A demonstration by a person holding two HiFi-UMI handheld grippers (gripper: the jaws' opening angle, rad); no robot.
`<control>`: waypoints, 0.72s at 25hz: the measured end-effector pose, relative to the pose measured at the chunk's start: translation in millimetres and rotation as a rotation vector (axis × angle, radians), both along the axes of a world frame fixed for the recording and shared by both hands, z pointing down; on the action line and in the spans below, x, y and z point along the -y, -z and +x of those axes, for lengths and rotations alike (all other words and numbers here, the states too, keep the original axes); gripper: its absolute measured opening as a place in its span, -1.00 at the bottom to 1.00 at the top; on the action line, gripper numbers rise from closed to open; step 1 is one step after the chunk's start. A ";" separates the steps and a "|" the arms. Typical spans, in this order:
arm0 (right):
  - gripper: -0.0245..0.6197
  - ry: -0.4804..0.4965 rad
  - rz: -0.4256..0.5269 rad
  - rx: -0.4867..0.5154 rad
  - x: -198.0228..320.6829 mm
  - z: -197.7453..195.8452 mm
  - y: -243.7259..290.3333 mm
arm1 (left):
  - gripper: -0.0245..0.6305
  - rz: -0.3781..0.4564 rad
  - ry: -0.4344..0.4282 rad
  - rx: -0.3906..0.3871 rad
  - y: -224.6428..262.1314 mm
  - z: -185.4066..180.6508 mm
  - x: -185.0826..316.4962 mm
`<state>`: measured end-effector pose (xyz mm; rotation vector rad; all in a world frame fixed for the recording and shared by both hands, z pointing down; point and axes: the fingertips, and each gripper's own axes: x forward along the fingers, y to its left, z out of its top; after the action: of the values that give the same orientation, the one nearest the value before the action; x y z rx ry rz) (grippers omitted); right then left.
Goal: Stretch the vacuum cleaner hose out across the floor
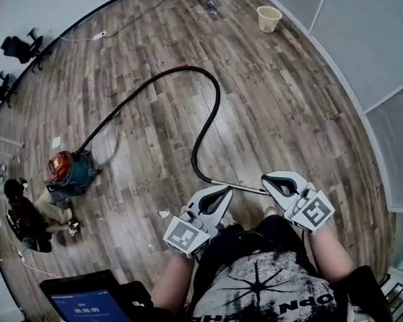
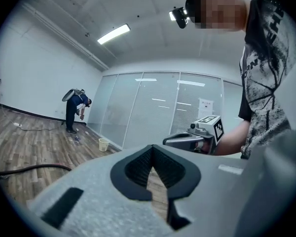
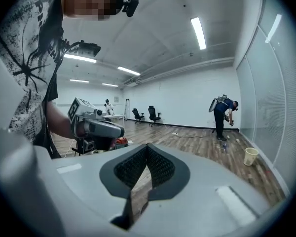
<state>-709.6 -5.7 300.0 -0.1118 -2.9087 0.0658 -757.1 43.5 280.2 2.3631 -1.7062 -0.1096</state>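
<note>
Clenching on nothing, the left gripper [image 1: 223, 194] and the right gripper [image 1: 267, 182] are both shut tight. Their tips are turned toward each other in front of the person's body, and only floorboards show through the gaps behind their pads. In the head view a metal wand [image 1: 238, 187] lies on the floor [image 1: 289, 113] between the two tips, gripped by neither. From it the black hose [image 1: 217, 99] loops away, then curves back to the vacuum cleaner [image 1: 72, 170], well apart at the left.
</note>
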 end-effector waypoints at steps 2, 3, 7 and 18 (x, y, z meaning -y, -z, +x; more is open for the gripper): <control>-0.90 -0.014 0.017 -0.003 -2.1 2.9 -4.0 | -0.92 -0.005 -0.028 -0.023 -3.6 3.8 1.1; -0.90 -0.020 0.026 0.000 -1.1 4.9 -4.5 | -0.92 -0.004 -0.038 -0.034 -3.1 6.3 2.3; -0.90 -0.043 -0.010 -0.028 10.1 16.6 -8.1 | -0.92 -0.012 -0.048 -0.051 -0.3 22.1 7.8; -0.90 0.125 -0.093 -0.006 11.9 60.6 -33.7 | -0.92 -0.087 0.023 -0.144 -32.7 98.8 13.4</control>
<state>-649.0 -17.6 333.7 -0.3088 -2.8853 0.1803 -658.3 30.1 312.9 2.2172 -1.6378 -0.2001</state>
